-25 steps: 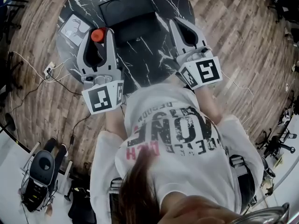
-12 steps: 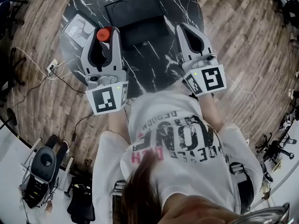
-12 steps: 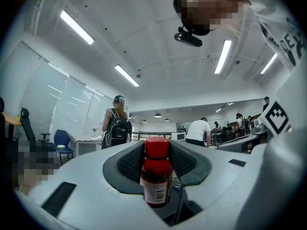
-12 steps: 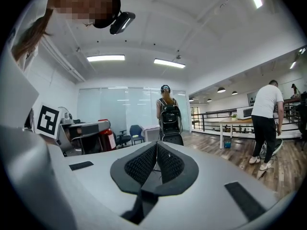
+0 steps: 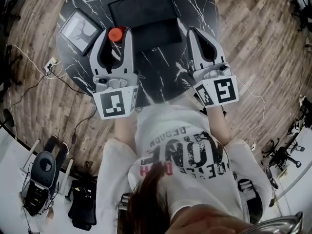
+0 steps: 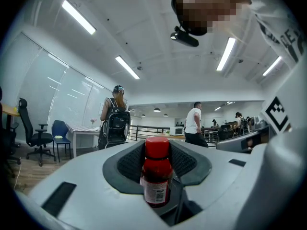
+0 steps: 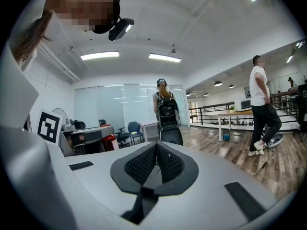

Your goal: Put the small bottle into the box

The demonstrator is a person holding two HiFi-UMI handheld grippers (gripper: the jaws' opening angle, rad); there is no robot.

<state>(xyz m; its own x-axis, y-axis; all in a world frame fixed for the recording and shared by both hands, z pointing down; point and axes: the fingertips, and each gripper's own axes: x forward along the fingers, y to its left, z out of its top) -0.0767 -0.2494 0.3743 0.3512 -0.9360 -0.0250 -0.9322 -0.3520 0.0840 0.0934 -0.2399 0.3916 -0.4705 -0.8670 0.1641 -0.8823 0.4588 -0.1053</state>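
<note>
my left gripper is clamped on the small dark bottle with red cap, upright, just left of the black rectangular box. i should bring it above the box, lower slowly, then release. right gripper jaws are together, empty.

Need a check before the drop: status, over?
Left gripper shut on small bottle, upright, red cap. Right gripper shut, empty. Bottle by the black box's left edge in head view, not in yet. Nothing in the way.
</note>
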